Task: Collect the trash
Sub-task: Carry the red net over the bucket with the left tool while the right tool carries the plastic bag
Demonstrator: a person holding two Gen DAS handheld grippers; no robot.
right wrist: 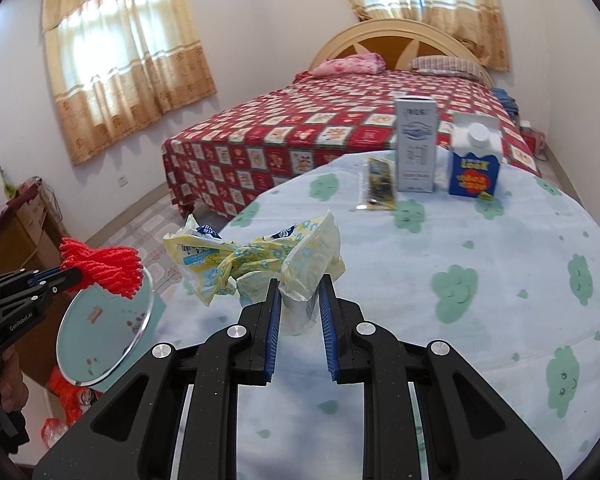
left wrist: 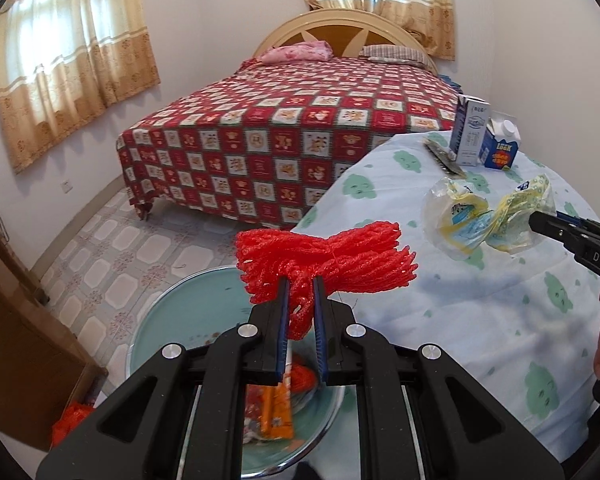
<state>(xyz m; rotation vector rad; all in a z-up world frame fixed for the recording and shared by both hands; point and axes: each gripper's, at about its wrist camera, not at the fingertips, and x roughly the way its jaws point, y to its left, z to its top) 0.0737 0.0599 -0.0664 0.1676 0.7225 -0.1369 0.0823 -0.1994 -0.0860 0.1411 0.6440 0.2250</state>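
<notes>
Both grippers hold trash — red foam netting on the left, a crumpled wrapper on the right.

The left gripper [left wrist: 301, 280] is clamped on a bunched red foam net [left wrist: 324, 258], held over the bin [left wrist: 160, 320] beside the table edge; an orange packet [left wrist: 278, 412] lies inside. The right gripper [right wrist: 300, 284] pinches a yellow-and-clear plastic wrapper [right wrist: 260, 256] above the cloud-print tablecloth [right wrist: 480, 300] — bare cloth lies around it. Two cartons [right wrist: 416, 144] and a flat sachet [right wrist: 377, 182] stand near the far rim.
</notes>
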